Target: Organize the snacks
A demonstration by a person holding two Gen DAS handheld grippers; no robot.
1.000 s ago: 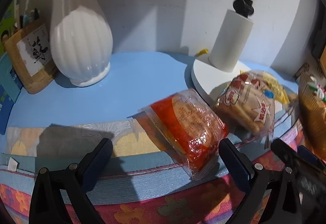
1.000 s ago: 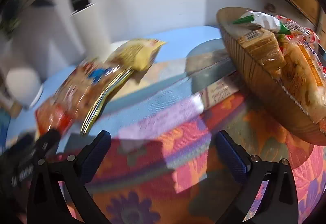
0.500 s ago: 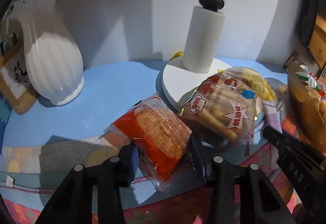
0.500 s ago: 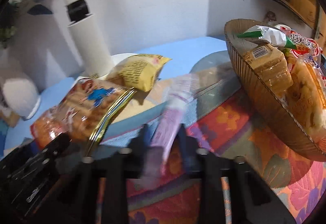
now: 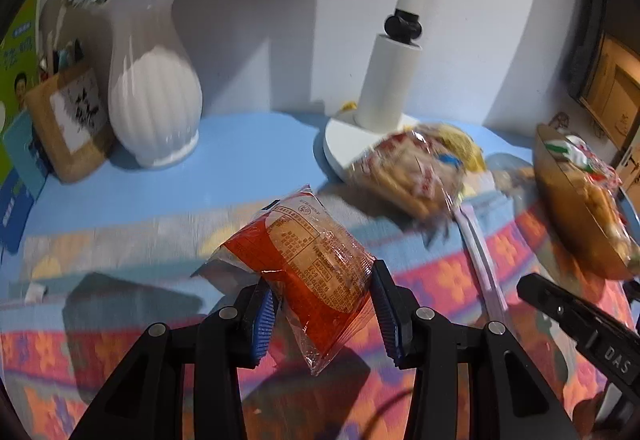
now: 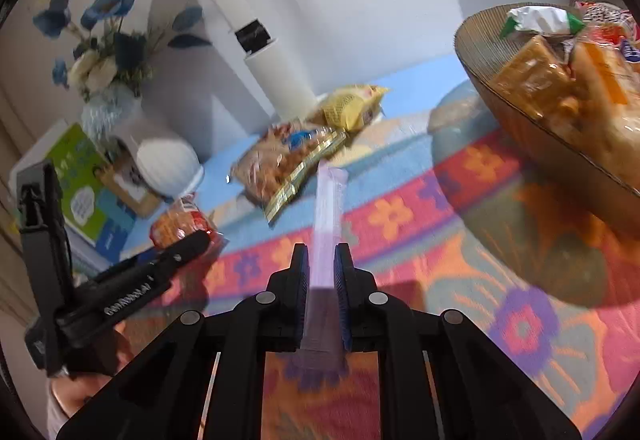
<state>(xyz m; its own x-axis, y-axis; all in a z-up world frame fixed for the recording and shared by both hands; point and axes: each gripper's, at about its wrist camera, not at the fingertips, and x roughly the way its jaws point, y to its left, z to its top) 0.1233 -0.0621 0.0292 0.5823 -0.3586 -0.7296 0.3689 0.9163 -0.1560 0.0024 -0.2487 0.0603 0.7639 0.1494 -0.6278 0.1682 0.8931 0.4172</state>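
Observation:
My left gripper is shut on an orange-red snack packet, lifted a little off the flowered cloth. My right gripper is shut on a long pale purple stick packet that points away from me, raised above the cloth. The right wrist view also shows the orange-red packet in the left tool. A clear bag of biscuit sticks and a yellow packet lie by the lamp base. The brown ribbed bowl at right holds several wrapped snacks.
A white ribbed vase with blue flowers stands at the back left beside a wooden framed card. A white lamp post and round base stand at the back centre. Green and blue booklets lie at the left edge.
Both grippers went from wide open to shut, the left on the orange-red packet, the right on the purple stick. Both packets have since come up off the cloth.

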